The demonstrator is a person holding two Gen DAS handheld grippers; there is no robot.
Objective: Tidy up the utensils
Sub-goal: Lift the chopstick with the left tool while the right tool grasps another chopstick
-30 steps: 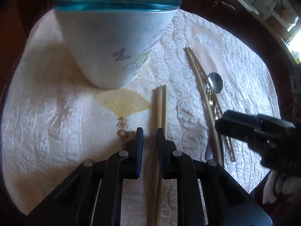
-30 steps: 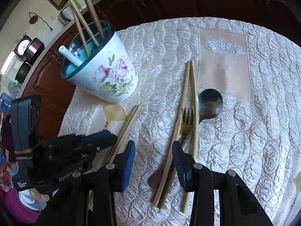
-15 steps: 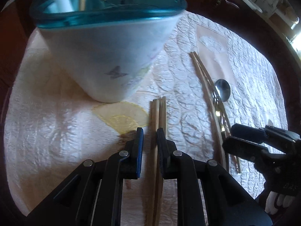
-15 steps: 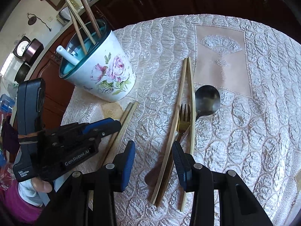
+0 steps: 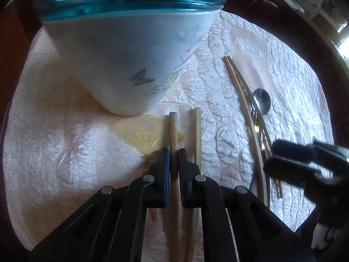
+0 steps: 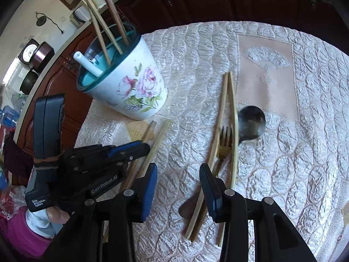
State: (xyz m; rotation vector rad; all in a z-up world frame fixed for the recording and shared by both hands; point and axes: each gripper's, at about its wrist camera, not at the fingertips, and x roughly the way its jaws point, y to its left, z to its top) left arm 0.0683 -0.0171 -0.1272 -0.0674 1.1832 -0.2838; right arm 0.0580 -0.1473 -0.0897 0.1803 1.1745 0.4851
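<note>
A white floral cup [image 6: 130, 87] with a teal rim holds several chopsticks and a white utensil; it also shows in the left wrist view [image 5: 130, 50]. My left gripper [image 5: 173, 155] is shut on one wooden chopstick [image 5: 173, 128] just in front of the cup; it shows too in the right wrist view [image 6: 144, 147]. The second chopstick [image 5: 197, 135] lies beside it on the cloth. My right gripper [image 6: 178, 174] is open and empty above a pair of chopsticks [image 6: 220, 131], a gold fork [image 6: 224, 139] and a spoon [image 6: 250, 122].
The round table carries a quilted white cloth [image 6: 294, 152] with a beige fan-patterned patch [image 6: 266, 65]. Dark wooden cabinets [image 6: 196, 0] stand behind the table. A counter with pots [image 6: 37, 56] is at the far left.
My left gripper has moved forward and closed on one chopstick of the near pair; the two chopsticks have spread apart. The right gripper has stayed open over the fork and spoon.
</note>
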